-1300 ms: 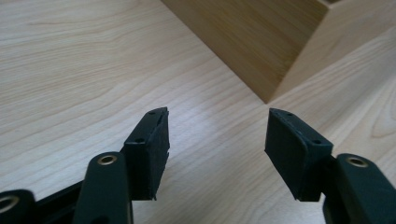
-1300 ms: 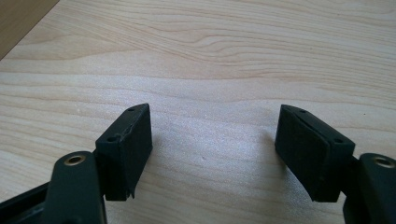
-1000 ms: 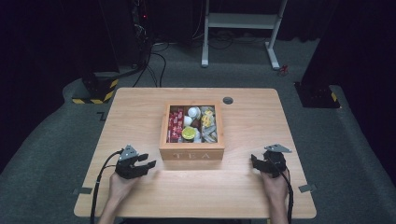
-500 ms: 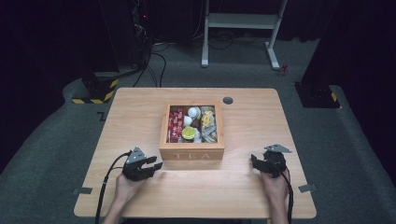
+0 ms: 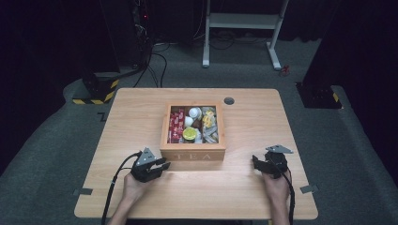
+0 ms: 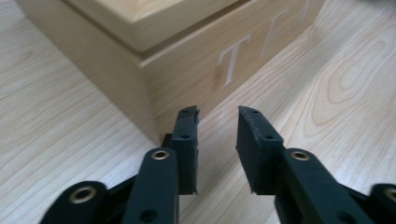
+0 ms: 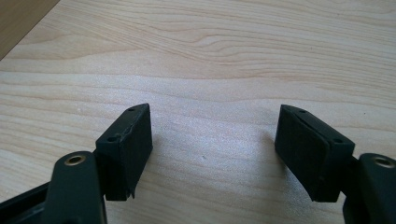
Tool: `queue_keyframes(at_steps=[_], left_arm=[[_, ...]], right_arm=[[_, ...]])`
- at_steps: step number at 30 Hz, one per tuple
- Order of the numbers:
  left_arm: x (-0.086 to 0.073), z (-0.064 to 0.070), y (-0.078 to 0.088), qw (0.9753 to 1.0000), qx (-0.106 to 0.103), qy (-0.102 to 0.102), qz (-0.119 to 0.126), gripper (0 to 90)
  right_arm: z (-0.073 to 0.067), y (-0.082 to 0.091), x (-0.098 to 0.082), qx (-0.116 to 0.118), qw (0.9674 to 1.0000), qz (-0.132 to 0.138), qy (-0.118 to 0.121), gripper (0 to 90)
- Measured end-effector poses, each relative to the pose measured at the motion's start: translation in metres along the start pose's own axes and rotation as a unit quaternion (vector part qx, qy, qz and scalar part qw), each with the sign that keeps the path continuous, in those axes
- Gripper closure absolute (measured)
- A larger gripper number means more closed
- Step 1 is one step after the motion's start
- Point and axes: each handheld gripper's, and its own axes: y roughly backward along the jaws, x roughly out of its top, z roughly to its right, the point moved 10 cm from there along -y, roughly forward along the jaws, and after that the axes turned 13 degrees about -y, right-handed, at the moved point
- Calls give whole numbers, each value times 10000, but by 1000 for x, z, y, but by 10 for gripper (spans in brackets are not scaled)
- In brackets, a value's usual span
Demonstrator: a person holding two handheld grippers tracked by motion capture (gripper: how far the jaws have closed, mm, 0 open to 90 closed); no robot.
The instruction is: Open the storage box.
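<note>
The left tongs (image 5: 162, 165) have moved in across the counter (image 5: 131, 117) from the left over the last second and now sit just beside the near left corner of the wooden box (image 5: 193, 153); their jaws have just been closing and stand narrowed but still parted, with nothing between them. In the left gripper view the tongs (image 6: 217, 116) point at that corner, close to it but apart from it. This suggests the approach to the box is nearly complete and a contact at its corner or front wall comes next. The box stands at the middle of the counter, open at the top, packed with red packets (image 5: 176, 125), white pods (image 5: 194, 113) and a yellow item (image 5: 190, 133). Its front wall bears the word "TEA" (image 5: 193, 156). The right tongs (image 5: 256, 164) rest near the right edge of the counter, spread wide and empty, well apart from the box.
</note>
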Motion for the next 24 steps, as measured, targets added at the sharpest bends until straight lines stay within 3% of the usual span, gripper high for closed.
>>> queue_keyframes(at_steps=[7,8,14,24], left_arm=[[10,2,-3,9999,-22,13,118,780],[11,2,-4,9998,-67,103,142,802],[13,-3,-4,9998,-1,153,148,857],[25,-3,-7,9995,-5,208,236,900]], right_arm=[[0,0,0,0,10000,0,-3,275],[0,0,0,1,10000,1,-1,275],[0,0,0,0,10000,1,1,275],[0,0,0,0,10000,-1,-2,275]])
